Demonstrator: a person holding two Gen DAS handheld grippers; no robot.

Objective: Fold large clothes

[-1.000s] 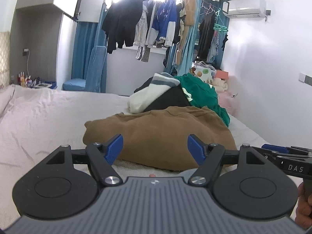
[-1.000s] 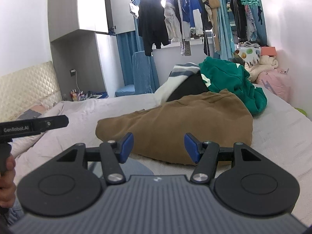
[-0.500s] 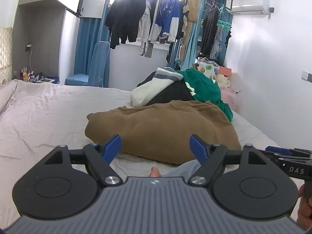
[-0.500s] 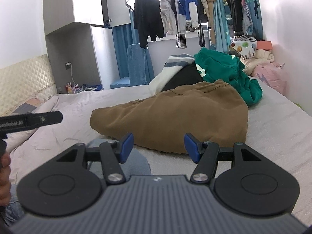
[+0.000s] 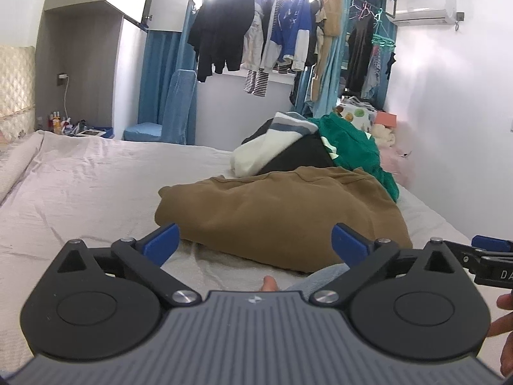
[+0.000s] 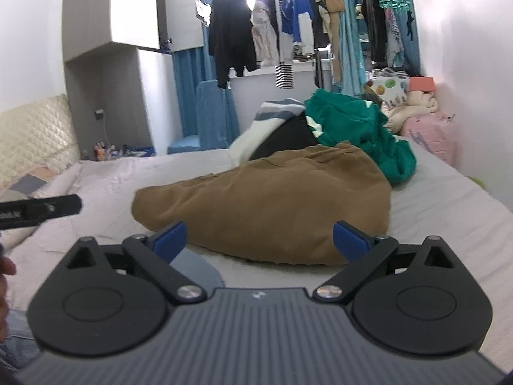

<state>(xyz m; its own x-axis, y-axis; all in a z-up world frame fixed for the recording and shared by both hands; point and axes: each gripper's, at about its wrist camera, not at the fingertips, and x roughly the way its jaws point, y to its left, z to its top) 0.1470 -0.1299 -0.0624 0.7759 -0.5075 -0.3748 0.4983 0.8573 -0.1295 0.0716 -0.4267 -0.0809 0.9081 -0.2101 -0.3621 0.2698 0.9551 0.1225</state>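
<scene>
A crumpled brown garment (image 5: 282,215) (image 6: 266,211) lies on the bed, in front of a heap holding a green garment (image 5: 356,150) (image 6: 359,134), a black one (image 5: 301,157) and a white striped one (image 5: 269,147). My left gripper (image 5: 255,243) hovers short of the brown garment's near edge; its jaws are opening wide and nothing is between them. My right gripper (image 6: 259,240) is likewise short of the brown garment, its jaws opening with nothing between them. The right gripper's finger (image 5: 490,250) shows at the left wrist view's right edge.
The bed sheet (image 5: 96,192) is pale and wrinkled. A padded headboard (image 6: 35,134) is at the left, a white wall (image 5: 465,128) at the right. Clothes hang on a rail (image 5: 272,35) at the window. The person's knee (image 6: 192,272) lies under the grippers.
Both grippers' jaws have spread much wider. Both views have tilted down a little, and the brown garment sits slightly lower in each frame.
</scene>
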